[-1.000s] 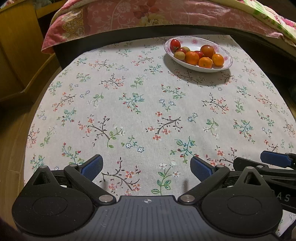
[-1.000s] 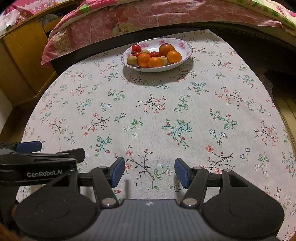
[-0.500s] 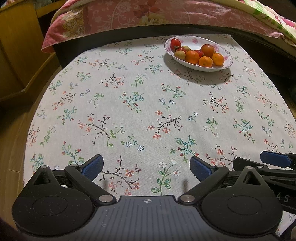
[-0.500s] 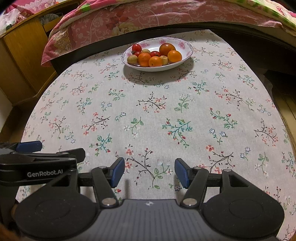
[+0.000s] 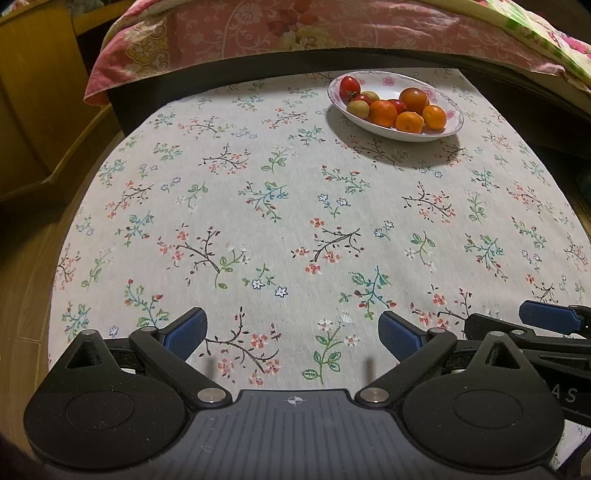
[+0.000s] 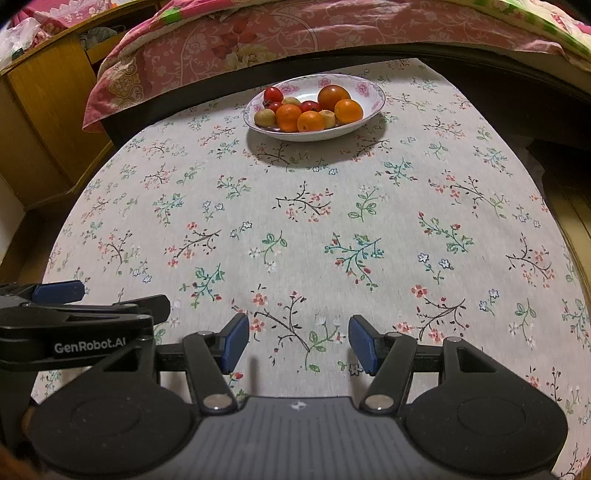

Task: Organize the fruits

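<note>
A white oval bowl with pink flowers (image 5: 439,96) (image 6: 373,90) stands at the far side of the floral tablecloth. It holds several oranges (image 5: 382,113) (image 6: 288,117), red tomatoes (image 5: 349,85) (image 6: 273,95) and small yellow-green fruits (image 5: 358,108) (image 6: 265,117). My left gripper (image 5: 292,332) is open and empty, low over the near edge of the table. My right gripper (image 6: 298,341) is open and empty, beside the left one. Both are far from the bowl.
The round table (image 5: 258,221) carries a grey floral cloth. A bed with a pink quilt (image 5: 258,29) lies behind it. A wooden cabinet (image 6: 40,122) stands at the left. Wooden floor (image 5: 22,332) shows around the table.
</note>
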Tool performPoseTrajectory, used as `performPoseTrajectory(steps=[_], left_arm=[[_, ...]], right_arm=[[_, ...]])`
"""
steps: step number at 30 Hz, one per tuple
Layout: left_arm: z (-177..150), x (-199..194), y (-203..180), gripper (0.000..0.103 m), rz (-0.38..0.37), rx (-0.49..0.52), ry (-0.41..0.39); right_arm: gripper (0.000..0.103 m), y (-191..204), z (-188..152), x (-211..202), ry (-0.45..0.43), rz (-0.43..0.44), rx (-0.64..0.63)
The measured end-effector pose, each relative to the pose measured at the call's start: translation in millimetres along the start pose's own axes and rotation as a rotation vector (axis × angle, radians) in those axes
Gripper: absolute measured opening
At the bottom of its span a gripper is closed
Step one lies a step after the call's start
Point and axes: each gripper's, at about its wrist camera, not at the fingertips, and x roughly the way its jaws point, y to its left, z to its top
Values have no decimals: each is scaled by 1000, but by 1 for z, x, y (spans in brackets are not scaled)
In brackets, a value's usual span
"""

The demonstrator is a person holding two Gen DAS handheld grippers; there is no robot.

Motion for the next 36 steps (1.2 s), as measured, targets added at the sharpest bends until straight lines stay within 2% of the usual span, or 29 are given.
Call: performPoseTrajectory(steps=[36], left_arm=[[-5, -6, 0, 100, 6, 1, -1]], right_arm=[[53, 1, -5, -3, 0, -2, -3]])
